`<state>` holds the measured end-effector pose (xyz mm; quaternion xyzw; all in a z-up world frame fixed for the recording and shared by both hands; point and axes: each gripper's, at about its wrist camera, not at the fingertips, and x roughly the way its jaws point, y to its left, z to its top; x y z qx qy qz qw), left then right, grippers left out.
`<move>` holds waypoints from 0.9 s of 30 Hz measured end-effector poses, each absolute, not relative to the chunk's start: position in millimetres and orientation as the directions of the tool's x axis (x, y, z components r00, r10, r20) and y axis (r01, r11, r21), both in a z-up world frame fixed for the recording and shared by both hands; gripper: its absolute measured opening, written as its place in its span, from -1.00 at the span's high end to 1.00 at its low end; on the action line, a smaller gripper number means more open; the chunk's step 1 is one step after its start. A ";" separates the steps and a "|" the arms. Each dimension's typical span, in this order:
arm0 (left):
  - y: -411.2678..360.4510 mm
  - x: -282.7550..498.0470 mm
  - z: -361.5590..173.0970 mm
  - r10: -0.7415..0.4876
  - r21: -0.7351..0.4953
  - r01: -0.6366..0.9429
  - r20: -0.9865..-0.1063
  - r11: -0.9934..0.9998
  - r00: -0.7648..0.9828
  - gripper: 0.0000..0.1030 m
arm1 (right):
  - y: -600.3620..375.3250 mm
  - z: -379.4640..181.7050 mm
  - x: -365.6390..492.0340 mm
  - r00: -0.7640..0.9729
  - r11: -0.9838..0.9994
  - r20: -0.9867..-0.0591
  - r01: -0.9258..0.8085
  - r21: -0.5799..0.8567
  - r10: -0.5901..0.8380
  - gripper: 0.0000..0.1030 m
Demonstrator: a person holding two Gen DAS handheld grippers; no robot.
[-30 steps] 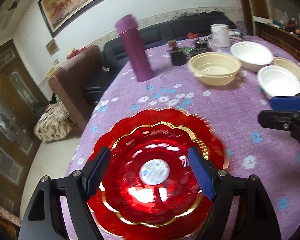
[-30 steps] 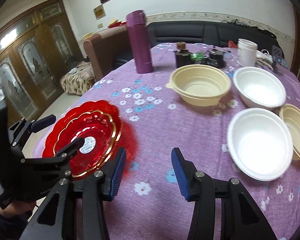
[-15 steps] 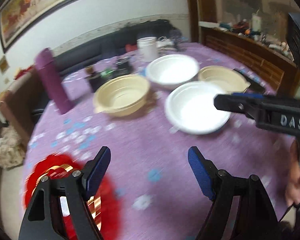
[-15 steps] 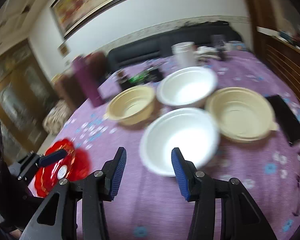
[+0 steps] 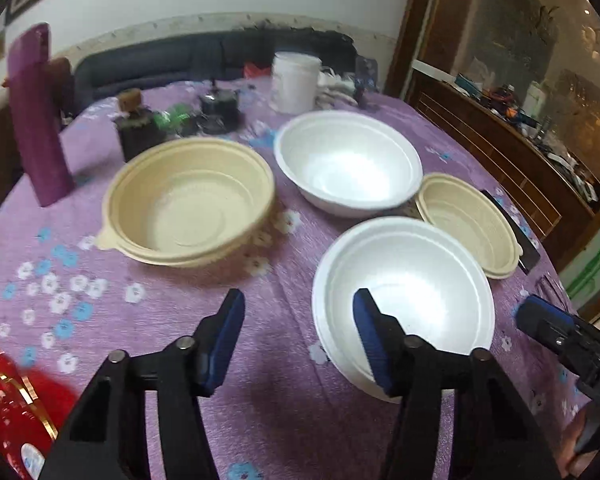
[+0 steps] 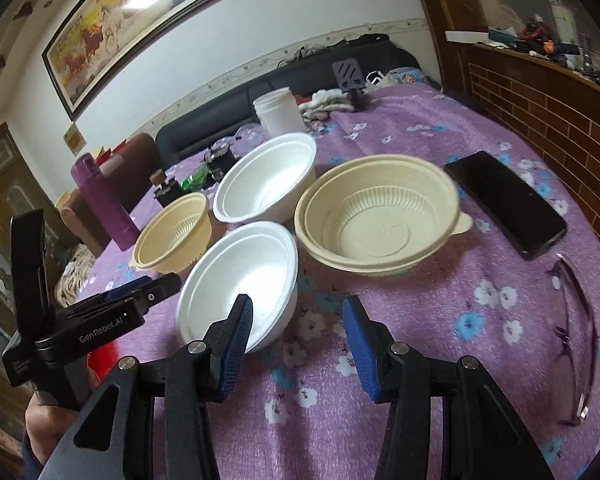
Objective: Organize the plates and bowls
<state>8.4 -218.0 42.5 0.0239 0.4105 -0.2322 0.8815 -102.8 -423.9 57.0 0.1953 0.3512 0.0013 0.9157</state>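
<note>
Four bowls stand on the purple flowered tablecloth (image 5: 204, 360): a beige bowl (image 5: 188, 204) at left, a far white bowl (image 5: 348, 164), a near white bowl (image 5: 408, 292) and a smaller-looking beige bowl (image 5: 468, 224) at right. My left gripper (image 5: 296, 340) hovers by the near white bowl's left rim, its jaws closing with nothing pressed between them. My right gripper (image 6: 298, 344) is open just right of the near white bowl (image 6: 240, 280), in front of the beige bowl (image 6: 380, 216). A red plate (image 5: 8, 400) peeks in at bottom left.
A purple flask (image 5: 36, 120), dark jars (image 5: 140, 128) and a white cup (image 5: 296, 80) stand at the table's back. A black phone (image 6: 504, 204) and glasses (image 6: 576, 320) lie at the right. A wooden sideboard (image 5: 500, 152) runs along the right side.
Both views swung right, from the red plate to the group of bowls. The left gripper's jaws stand narrower than before. The right gripper's gap looks unchanged.
</note>
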 end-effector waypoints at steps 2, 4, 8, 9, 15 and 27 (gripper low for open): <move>-222.0 9.0 38.5 -0.394 -0.138 0.446 -0.734 0.884 0.554 -0.05 | -422.5 51.3 -96.0 0.749 0.925 -0.646 0.126 0.359 0.148 0.05; -228.0 12.6 31.4 -0.398 -0.134 0.464 -0.745 0.875 0.535 -0.05 | -418.6 45.6 -87.9 0.742 0.930 -0.653 0.112 0.349 0.156 0.28; -234.4 16.7 19.7 -0.427 -0.167 0.496 -0.771 0.852 0.472 0.35 | -413.4 34.7 -76.4 0.727 0.940 -0.668 0.093 0.329 0.162 0.63; -235.0 15.1 19.7 -0.429 -0.165 0.504 -0.772 0.848 0.469 0.39 | -412.2 33.3 -75.9 0.730 0.942 -0.665 0.092 0.324 0.158 0.64; -230.0 -10.1 31.1 -0.384 -0.074 0.501 -0.741 0.862 0.551 0.45 | -400.0 32.1 -82.2 0.763 0.950 -0.619 0.023 0.310 0.183 0.65; -176.7 -56.9 43.6 -0.288 -0.047 0.355 -0.687 0.934 0.667 0.30 | -362.5 34.4 -84.7 0.698 0.908 -0.590 -0.237 0.345 0.406 0.60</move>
